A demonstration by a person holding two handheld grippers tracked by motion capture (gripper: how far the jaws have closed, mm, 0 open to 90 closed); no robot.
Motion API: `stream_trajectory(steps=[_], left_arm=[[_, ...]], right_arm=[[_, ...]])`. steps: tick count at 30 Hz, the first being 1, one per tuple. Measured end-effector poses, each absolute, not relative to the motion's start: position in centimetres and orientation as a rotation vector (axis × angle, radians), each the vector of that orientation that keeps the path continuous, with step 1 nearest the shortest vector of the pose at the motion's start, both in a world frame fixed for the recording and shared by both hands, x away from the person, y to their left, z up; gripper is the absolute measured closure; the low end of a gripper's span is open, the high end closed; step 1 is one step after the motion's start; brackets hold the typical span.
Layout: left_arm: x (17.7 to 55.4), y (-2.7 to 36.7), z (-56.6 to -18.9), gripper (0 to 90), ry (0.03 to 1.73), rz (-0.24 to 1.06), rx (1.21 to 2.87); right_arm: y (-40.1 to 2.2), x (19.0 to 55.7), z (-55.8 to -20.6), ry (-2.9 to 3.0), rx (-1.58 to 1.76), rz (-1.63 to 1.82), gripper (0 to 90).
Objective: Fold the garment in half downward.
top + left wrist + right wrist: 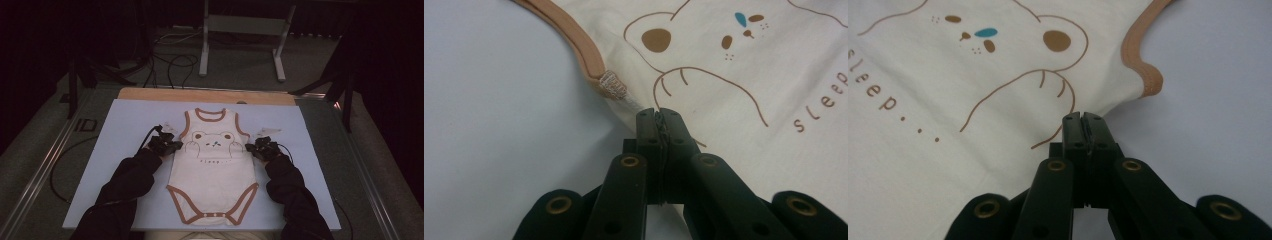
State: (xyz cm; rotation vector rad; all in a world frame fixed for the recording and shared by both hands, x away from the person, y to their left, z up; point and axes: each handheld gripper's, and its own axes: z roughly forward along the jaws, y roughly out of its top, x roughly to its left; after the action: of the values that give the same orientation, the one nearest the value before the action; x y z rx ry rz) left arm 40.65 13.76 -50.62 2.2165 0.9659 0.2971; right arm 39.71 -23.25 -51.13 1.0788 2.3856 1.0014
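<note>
Sleeves at bottom frame: left gripper (169, 145) and right gripper (258, 148) clenched on bodysuit (212, 165) side seams, apparently thinly, so fabric may slip free.

A dim lab or recording studio: a pale blue board (125, 150) lies on a light wooden tabletop (200, 95); at twelve o'clock black cables (172, 65) trail over grey carpet (240, 65) around a white metal stand frame (245, 30), with black curtains (380, 75) at three o'clock.
</note>
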Motion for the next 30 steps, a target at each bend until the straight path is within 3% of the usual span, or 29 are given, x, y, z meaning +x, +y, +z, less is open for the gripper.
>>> stream_trajectory(steps=[30], left_arm=[[37.2,14.8,-47.5,90.0,0.858,0.306,2.224]], right_arm=[[-24.3,36.6,-47.9,2.357,1.016,1.106,90.0]])
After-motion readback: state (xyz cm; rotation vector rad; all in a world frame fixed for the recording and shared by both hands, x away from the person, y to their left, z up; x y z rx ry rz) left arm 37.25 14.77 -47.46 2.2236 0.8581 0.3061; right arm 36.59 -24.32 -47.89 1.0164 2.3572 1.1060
